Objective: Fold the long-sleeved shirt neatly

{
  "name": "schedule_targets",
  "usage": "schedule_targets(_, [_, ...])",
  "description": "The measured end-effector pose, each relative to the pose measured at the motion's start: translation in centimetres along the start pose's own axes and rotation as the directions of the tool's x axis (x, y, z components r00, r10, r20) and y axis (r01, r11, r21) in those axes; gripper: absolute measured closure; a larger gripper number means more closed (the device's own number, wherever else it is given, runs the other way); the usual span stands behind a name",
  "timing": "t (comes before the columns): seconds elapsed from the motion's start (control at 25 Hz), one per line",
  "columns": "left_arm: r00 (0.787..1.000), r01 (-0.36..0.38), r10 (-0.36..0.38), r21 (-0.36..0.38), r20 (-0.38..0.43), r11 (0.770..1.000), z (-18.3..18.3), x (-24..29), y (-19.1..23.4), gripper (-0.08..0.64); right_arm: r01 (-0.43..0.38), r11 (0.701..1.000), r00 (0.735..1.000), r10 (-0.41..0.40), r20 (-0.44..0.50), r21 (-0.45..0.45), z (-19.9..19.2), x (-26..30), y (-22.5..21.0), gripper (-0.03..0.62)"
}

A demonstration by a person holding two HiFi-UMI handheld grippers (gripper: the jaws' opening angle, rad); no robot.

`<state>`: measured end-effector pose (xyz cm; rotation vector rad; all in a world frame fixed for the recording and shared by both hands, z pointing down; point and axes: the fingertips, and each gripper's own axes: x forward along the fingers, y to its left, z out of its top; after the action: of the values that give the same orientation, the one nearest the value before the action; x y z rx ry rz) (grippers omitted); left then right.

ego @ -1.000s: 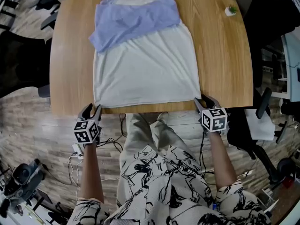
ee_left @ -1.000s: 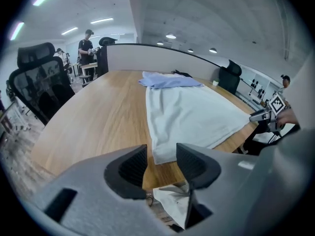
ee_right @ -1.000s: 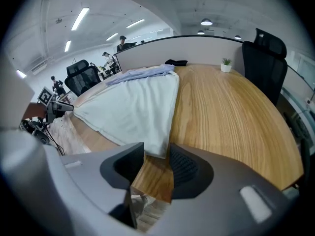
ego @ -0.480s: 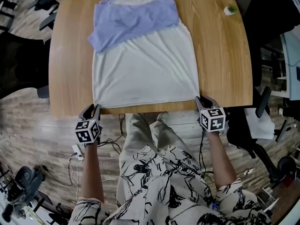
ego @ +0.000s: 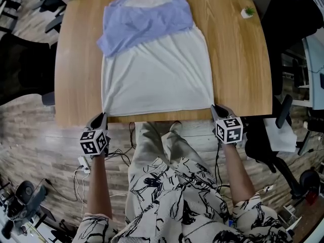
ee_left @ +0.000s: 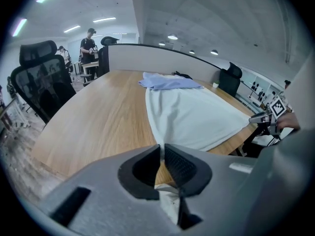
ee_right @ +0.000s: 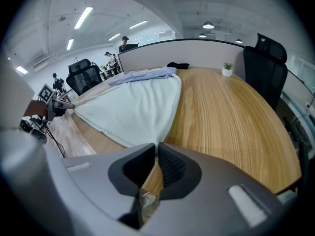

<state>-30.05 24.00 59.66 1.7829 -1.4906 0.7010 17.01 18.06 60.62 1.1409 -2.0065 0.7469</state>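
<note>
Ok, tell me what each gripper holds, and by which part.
The shirt. The left gripper pinches its hem's left corner, the right gripper the right corner; both pairs of jaws have just been closing on it.

The shirt [ego: 157,80] lies flat on the bench [ego: 238,59], with its collar at the upper edge of the frame and its hem along the bench edge nearest to me. A folded layer lies across its upper part. My left hand-held gripper [ego: 101,117] is at the lower left corner of the hem and my right hand-held gripper [ego: 215,108] is at the lower right corner. Both pairs of jaws have just been closing, each with its corner between them. A small plant [ego: 248,11] stands at the upper right of the bench, well apart from the shirt. A chair [ego: 23,67] stands left of the bench.
</note>
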Motion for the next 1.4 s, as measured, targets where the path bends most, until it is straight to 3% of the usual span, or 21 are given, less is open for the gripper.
schedule_targets(0.28, [0.999,-0.023,0.022,0.013,0.032,1.0,1.6,-2.6,0.1,0.529,-0.054,0.998,0.998,0.055,0.036,-0.032,0.8,-2.3,1.0,0.565])
schedule_targets(0.52, [1.0,0.013,-0.013,0.01,0.013,1.0,1.9,-5.2,0.7,0.529,-0.072,0.995,0.997,0.072,0.008,-0.068,1.5,-4.2,2.6,0.563])
schedule_targets(0.92, [0.998,0.051,-0.054,0.078,0.038,0.996,3.4,-7.6,-0.3,0.529,-0.061,0.997,0.996,0.058,0.06,0.051,2.8,-6.9,4.8,0.563])
schedule_targets(1.4, [0.985,0.072,-0.073,0.011,0.156,0.997,6.6,-11.8,0.1,0.529,-0.02,0.99,0.986,-0.003,0.166,0.142,5.4,-10.2,4.1,0.563])
